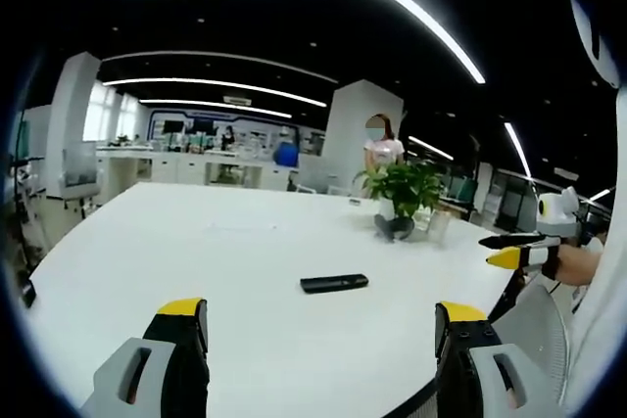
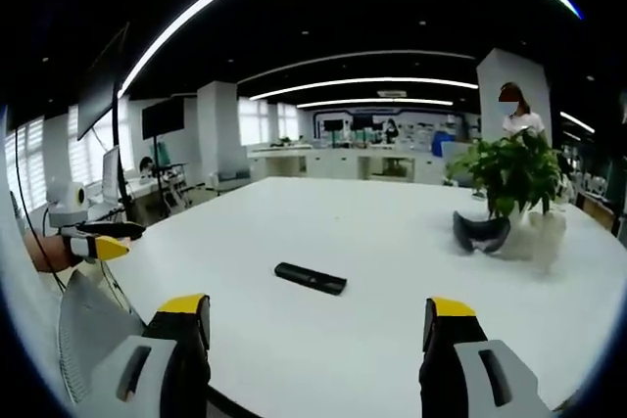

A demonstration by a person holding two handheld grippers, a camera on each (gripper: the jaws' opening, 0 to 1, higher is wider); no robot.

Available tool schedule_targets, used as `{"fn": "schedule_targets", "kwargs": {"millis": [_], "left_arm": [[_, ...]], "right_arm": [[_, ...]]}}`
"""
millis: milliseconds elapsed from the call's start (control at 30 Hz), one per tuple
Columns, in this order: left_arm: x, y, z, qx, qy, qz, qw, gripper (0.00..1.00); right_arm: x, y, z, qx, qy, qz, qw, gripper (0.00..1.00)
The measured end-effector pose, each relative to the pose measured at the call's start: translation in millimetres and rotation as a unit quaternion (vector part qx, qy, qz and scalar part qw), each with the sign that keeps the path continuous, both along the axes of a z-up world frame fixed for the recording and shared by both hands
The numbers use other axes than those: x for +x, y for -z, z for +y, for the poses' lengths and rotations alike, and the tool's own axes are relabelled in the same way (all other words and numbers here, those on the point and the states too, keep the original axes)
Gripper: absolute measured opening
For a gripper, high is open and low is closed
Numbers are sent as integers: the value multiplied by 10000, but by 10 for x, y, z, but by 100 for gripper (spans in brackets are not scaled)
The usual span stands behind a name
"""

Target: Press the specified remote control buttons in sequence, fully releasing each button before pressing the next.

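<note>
In the left gripper view, the left gripper is seen at the bottom of the frame with its two yellow-tipped jaws spread wide apart and nothing held between them. Above the gap, slightly right of centre, a black remote control lies flat on the white table, well apart from both jaws. Farther back, right of centre, a potted plant stands on the table, with a dark object at its base. At the right edge of the frame the right gripper is seen in the person's hand beyond the table's edge, its black and yellow fingertips pointing left with a narrow gap between them from this angle. A person stands behind the plant in the background.

In the right gripper view, the right gripper occupies the bottom of the frame, its jaws set wide and empty. The remote control lies on the table just above the gap, left of centre, untouched. The plant is seen at the right, with the dark object beside it on the tabletop. At the left edge, the left gripper is seen off the table's edge, its tips pointing right. A mesh chair back is seen at lower left.
</note>
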State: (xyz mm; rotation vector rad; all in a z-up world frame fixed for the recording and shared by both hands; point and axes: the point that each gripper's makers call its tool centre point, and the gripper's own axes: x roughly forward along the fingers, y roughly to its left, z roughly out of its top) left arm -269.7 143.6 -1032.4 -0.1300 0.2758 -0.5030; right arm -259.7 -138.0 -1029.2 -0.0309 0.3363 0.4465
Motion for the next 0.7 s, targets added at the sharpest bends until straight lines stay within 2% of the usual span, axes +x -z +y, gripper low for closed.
{"fn": "schedule_targets", "kwargs": {"millis": [300, 700], "left_arm": [[95, 21, -60, 30, 98, 72, 9999, 99], [307, 130, -200, 51, 448, 209, 9988, 99]], "right_arm": [[61, -23, -57, -64, 26, 9, 10000, 89], [1, 77, -189, -83, 343, 180, 9992, 87]]}}
